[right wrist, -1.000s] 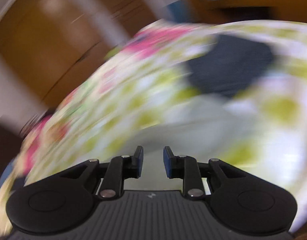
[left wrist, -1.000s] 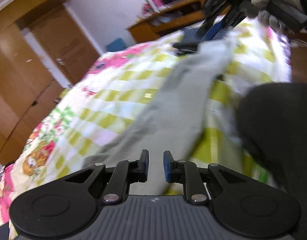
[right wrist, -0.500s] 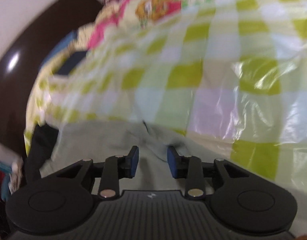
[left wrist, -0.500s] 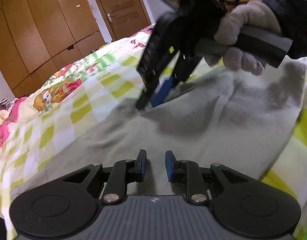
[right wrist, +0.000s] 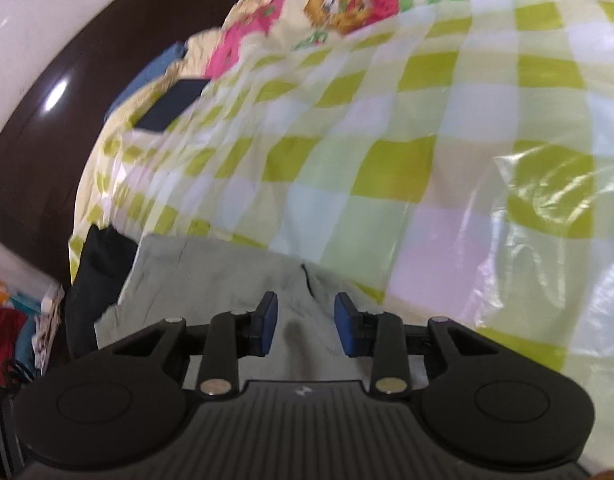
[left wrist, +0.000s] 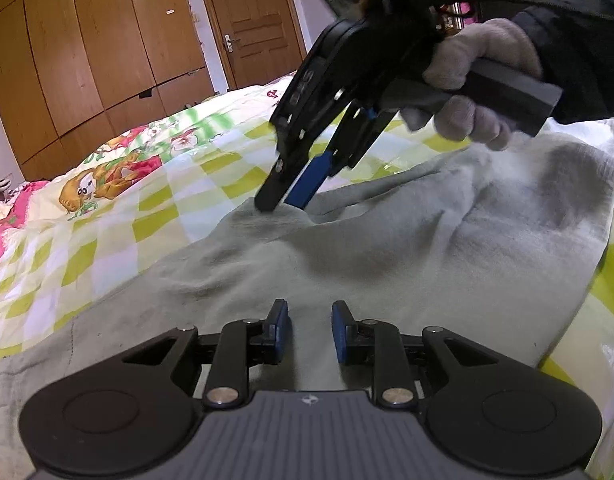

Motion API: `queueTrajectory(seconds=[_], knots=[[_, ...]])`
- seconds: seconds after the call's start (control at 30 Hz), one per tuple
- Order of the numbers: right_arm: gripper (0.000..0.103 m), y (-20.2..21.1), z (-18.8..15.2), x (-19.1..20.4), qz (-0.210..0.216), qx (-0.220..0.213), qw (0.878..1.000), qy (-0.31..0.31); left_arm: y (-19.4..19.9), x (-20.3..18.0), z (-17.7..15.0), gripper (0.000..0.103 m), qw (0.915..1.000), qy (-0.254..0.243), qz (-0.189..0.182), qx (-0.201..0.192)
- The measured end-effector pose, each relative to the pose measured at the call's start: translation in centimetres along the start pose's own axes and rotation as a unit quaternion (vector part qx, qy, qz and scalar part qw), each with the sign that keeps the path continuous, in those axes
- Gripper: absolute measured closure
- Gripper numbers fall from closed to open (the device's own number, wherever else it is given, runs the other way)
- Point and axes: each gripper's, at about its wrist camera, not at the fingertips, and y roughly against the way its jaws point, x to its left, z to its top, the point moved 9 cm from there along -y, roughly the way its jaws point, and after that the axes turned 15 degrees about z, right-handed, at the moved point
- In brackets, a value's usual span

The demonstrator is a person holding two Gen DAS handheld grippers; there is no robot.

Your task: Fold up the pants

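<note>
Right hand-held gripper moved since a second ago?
Yes. In the left wrist view the right hand-held gripper came down from the bed's far end onto the grey fabric pants, jaws opening.

Pants (left wrist: 387,248) partly behind left gripper (left wrist: 309,330), cut off bottom-left.

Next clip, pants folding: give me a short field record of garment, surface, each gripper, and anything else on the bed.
garment: grey pants spread flat, lightly wrinkled
surface: bed with checked yellow-green bedsheet
left gripper: jaws apart just over the cloth, having just opened slightly, nothing held
right gripper: tips on the far edge of the pants, jaws apart
right hand: gloved, dark sleeve
other: dark flat item near the bed edge
</note>
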Motion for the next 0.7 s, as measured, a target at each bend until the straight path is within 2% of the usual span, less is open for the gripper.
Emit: queueTrajectory(seconds=[0.07,0.27,0.37,0.5,0.53,0.57,0.63,0.7], knots=[[0.069,-1.0,-0.3,0.3,-0.005,0.018,1.0,0.015,-0.1,0.0,0.0,0.065,1.0,0.001,-0.001,0.0],[0.069,-0.9,-1.5,2.2,0.057,0.054,0.997,0.015,-0.2,0.2,0.1,0.065,1.0,0.007,-0.006,0.0],[0.068,-1.8,-1.4,1.2,0.037,0.055,0.998,0.009,-0.2,0.2,0.0,0.065,0.9999,0.009,-0.008,-0.001],[0.074,-2.0,0.3,-0.1,0.043,0.004,0.999,-0.03,-0.1,0.2,0.1,0.065,0.9999,0.008,-0.008,-0.002],[0.084,-1.8,1.1,-0.4,0.044,-0.017,0.998,-0.049,-0.1,0.2,0.1,0.065,0.9999,0.007,-0.007,-0.003],[0.091,-1.4,2.0,-0.8,0.055,-0.038,0.995,-0.068,-0.1,0.2,0.2,0.065,1.0,0.006,-0.005,-0.004],[0.091,-0.7,3.6,-1.7,0.064,-0.074,0.991,-0.09,-0.2,0.2,0.2,0.065,1.0,0.003,-0.001,-0.006],[0.087,0.0,5.2,-2.8,0.044,-0.108,0.989,-0.092,-0.3,-0.1,0.1,0.065,1.0,-0.002,0.0,-0.005]])
